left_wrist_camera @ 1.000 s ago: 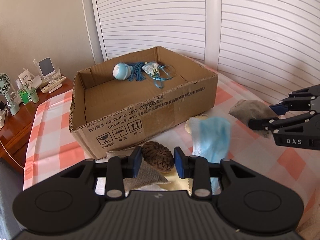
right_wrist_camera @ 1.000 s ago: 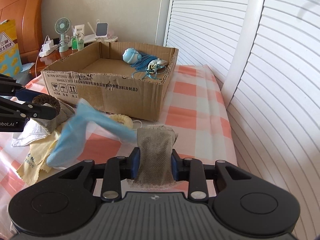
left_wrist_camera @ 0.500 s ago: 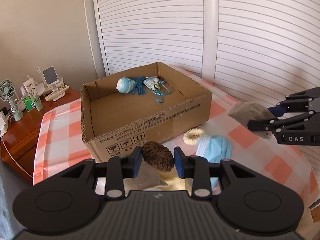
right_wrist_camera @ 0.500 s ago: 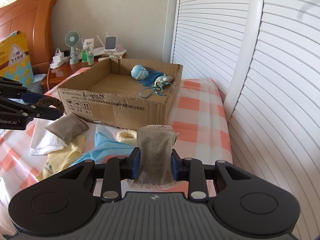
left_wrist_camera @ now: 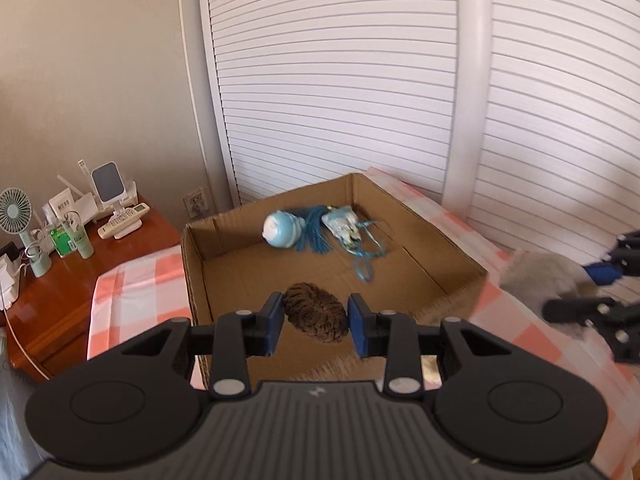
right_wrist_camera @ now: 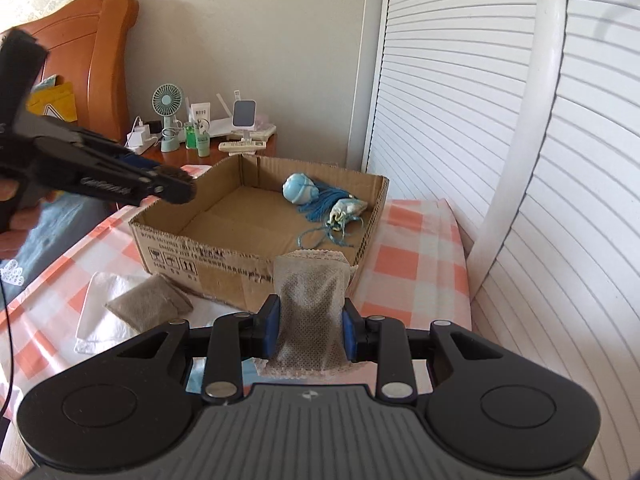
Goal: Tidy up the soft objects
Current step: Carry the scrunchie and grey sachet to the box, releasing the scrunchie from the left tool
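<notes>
My left gripper (left_wrist_camera: 316,326) is shut on a brown scrunchie (left_wrist_camera: 315,317) and holds it above the near part of the open cardboard box (left_wrist_camera: 196,264). In the right wrist view the left gripper (right_wrist_camera: 176,188) hangs over the box's left corner (right_wrist_camera: 176,236). My right gripper (right_wrist_camera: 308,330) is shut on a grey mesh sachet (right_wrist_camera: 310,308), just before the box's front right corner. In the left wrist view the right gripper (left_wrist_camera: 588,288) and sachet (left_wrist_camera: 536,280) are blurred at the right. A pale blue round toy with tassel (left_wrist_camera: 282,230) and a small pouch (left_wrist_camera: 342,226) lie in the box.
A second grey sachet (right_wrist_camera: 150,306) lies on a white cloth (right_wrist_camera: 96,320) before the box, on the orange checked cover (right_wrist_camera: 408,264). A wooden nightstand (left_wrist_camera: 48,280) with a fan (left_wrist_camera: 14,212), bottles and remotes stands at the left. White slatted doors (left_wrist_camera: 340,80) stand behind.
My left gripper has risen and moved forward with the scrunchie, from in front of the box to over it. My right gripper has moved closer to the box with the sachet.
</notes>
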`<action>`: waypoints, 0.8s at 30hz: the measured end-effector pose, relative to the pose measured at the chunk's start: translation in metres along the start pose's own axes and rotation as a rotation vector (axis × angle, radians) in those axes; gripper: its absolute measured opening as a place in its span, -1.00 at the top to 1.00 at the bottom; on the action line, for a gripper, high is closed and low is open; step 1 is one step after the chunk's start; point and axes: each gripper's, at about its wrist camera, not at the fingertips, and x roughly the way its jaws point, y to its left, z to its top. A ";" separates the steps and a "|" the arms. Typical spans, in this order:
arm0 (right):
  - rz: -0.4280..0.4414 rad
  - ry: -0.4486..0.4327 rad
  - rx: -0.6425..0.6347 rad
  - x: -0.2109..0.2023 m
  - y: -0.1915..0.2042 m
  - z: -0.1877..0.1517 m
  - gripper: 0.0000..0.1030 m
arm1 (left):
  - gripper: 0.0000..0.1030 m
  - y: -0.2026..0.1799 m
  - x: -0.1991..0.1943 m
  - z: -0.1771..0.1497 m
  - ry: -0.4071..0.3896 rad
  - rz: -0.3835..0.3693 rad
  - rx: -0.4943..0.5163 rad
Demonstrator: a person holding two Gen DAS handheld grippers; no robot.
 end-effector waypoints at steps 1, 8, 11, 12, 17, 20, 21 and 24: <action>0.007 -0.002 0.003 0.002 0.000 0.002 0.32 | 0.35 0.004 0.007 0.006 0.002 0.003 -0.001; 0.018 0.004 -0.001 0.017 0.000 0.009 0.32 | 0.02 0.023 0.068 0.041 0.057 0.060 -0.010; 0.020 0.005 -0.002 0.021 -0.001 0.012 0.32 | -0.89 0.029 0.087 0.047 0.057 0.087 -0.031; 0.021 0.004 -0.001 0.022 -0.001 0.012 0.32 | -0.89 0.031 0.089 0.048 0.055 0.098 -0.039; 0.024 0.001 -0.021 0.027 0.000 0.019 0.32 | -0.89 0.035 0.074 0.038 0.012 0.104 -0.081; 0.030 -0.006 -0.035 0.029 0.002 0.026 0.32 | -0.95 0.034 0.052 0.026 -0.004 0.111 -0.089; 0.033 -0.009 -0.038 0.030 0.003 0.028 0.32 | -0.96 0.033 0.043 0.020 -0.010 0.118 -0.089; 0.046 -0.012 -0.047 0.038 0.007 0.041 0.32 | -0.99 0.029 0.015 0.004 -0.024 0.139 -0.099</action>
